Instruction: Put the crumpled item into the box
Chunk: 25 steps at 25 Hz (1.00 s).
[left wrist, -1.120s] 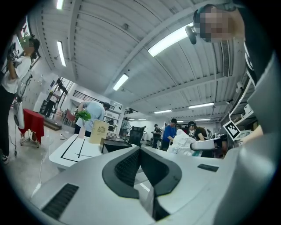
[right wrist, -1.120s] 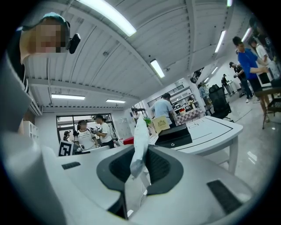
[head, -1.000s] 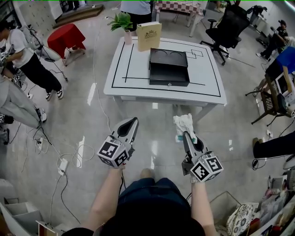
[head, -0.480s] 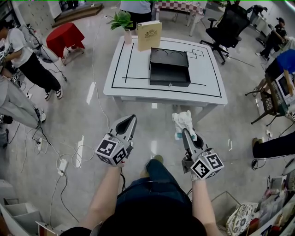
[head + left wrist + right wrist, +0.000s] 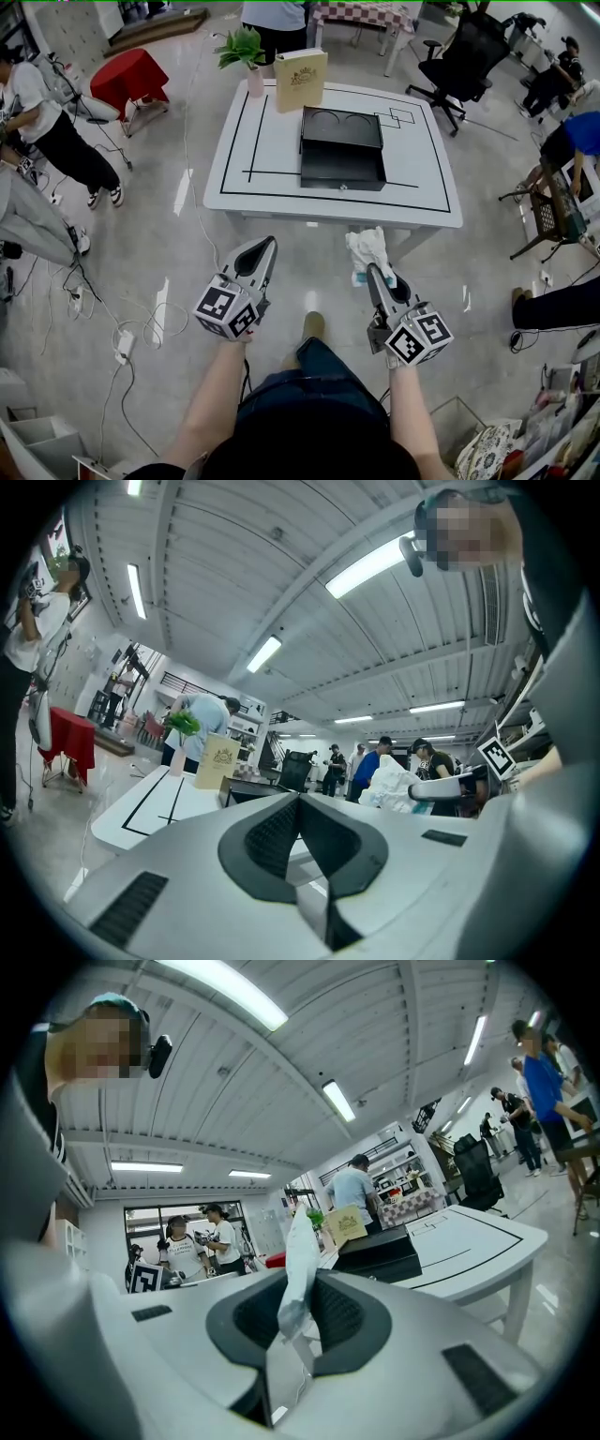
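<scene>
A crumpled white item (image 5: 368, 249) hangs in the air in front of the table, pinched in my right gripper (image 5: 369, 272), which is shut on it. In the right gripper view the crumpled item (image 5: 298, 1246) stands up between the pads of my right gripper (image 5: 298, 1290). An open black box (image 5: 342, 150) sits in the middle of the white table (image 5: 272, 178), well ahead of both grippers; it also shows as the black box (image 5: 377, 1252) beyond the jaws. My left gripper (image 5: 266, 247) is level with the right one, shut and holding nothing, seen again as the left gripper (image 5: 300, 803).
A beige upright book (image 5: 300, 79) and a potted plant (image 5: 243, 49) stand at the table's far edge. A black office chair (image 5: 466, 52) is at the back right, a red-draped stool (image 5: 131, 77) at the back left. People stand at the left. Cables (image 5: 127, 328) lie on the floor.
The person has stepped a little towards the table; a foot now shows between the grippers. Both grippers keep their pose, and the crumpled item stays gripped.
</scene>
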### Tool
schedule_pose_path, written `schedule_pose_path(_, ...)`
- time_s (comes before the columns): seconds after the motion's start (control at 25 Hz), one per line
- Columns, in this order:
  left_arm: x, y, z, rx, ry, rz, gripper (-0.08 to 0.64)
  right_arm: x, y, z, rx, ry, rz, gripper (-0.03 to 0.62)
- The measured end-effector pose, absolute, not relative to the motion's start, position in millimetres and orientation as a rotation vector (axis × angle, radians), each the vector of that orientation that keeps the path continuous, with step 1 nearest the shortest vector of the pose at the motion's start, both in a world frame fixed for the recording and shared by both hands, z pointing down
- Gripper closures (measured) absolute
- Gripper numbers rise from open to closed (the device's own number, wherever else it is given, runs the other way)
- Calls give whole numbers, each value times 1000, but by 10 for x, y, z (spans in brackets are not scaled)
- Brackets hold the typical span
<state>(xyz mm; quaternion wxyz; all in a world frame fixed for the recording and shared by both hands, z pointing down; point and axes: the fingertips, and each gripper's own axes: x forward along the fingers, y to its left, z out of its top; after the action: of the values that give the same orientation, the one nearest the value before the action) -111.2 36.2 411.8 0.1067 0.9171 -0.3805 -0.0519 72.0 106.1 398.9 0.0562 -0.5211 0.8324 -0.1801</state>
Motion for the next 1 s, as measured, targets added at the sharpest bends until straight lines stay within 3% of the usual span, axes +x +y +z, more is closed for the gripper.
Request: schedule_pose_path(1.0, -670, -1051, 4252, 2647, -1233, -126, 548, 1091, -620, 4195, -1445, 2606, -620, 532)
